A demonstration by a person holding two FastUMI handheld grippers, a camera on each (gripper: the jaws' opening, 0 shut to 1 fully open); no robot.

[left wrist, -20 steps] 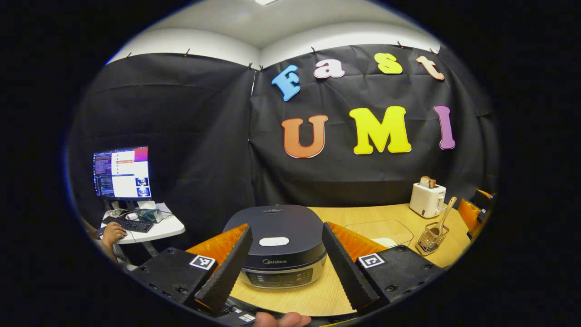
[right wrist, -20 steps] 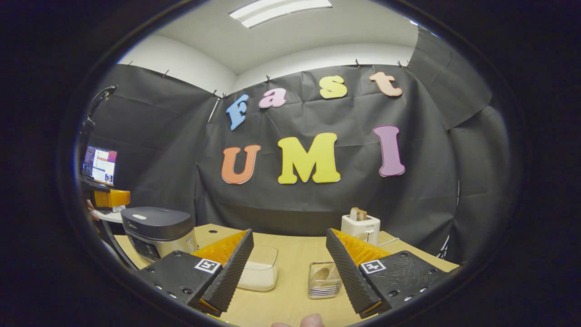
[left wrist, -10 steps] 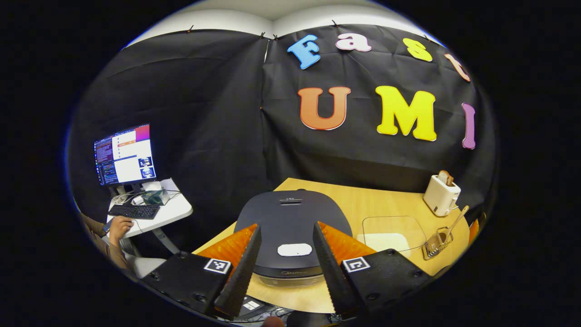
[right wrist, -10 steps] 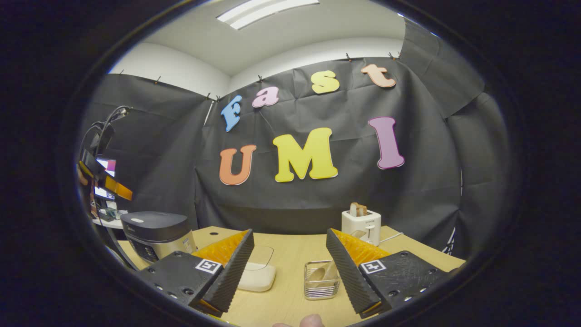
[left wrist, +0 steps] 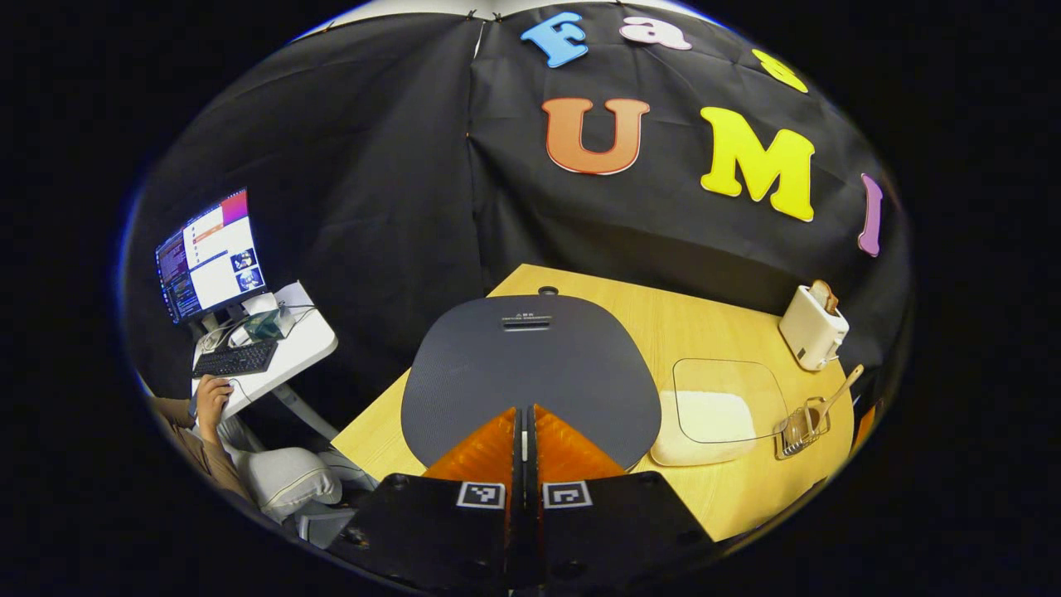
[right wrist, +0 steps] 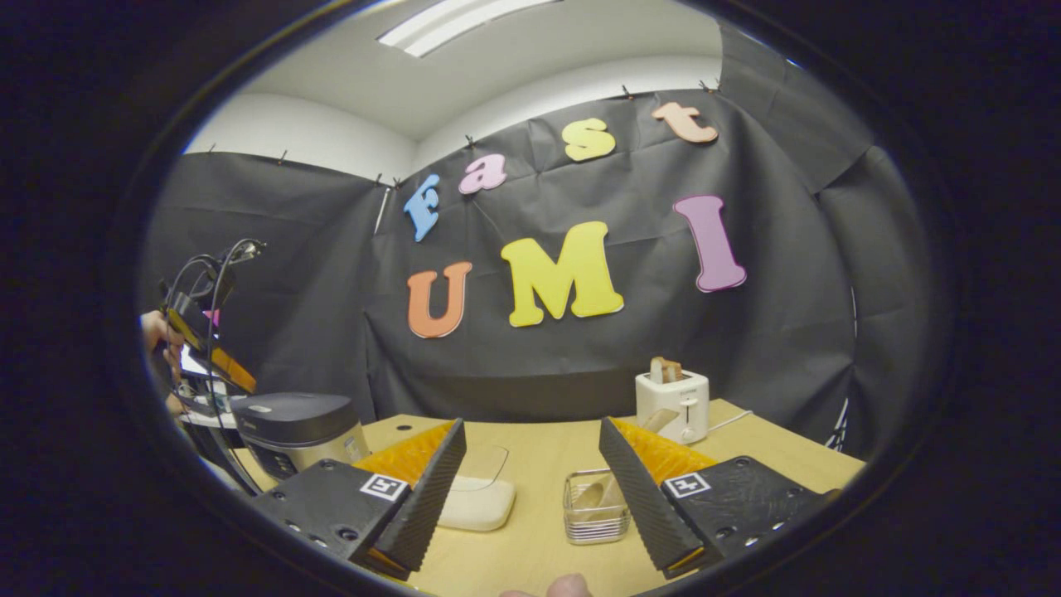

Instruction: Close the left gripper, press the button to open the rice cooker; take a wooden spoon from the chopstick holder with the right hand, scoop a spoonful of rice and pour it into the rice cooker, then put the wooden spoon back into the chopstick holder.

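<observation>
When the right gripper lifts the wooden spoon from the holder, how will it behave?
The wooden spoon looks stiff and probably light. It leans in the wire chopstick holder, so it should slide out freely, though that light-looking holder might shift or tip.

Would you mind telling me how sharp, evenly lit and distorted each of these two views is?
Left gripper view: sharp, evenly lit, strong fisheye bending the table edge around the rice cooker. Right gripper view: sharp too, ceiling light glaring bright, wall bowed.

counting what's on the table here

we see one rice cooker [left wrist: 522, 369], one clear rice container [left wrist: 711, 412], one wire chopstick holder [left wrist: 799, 424] with one wooden spoon [left wrist: 839, 393], one toaster [left wrist: 812, 327], one monitor [left wrist: 209, 264], one keyboard [left wrist: 234, 360].
</observation>
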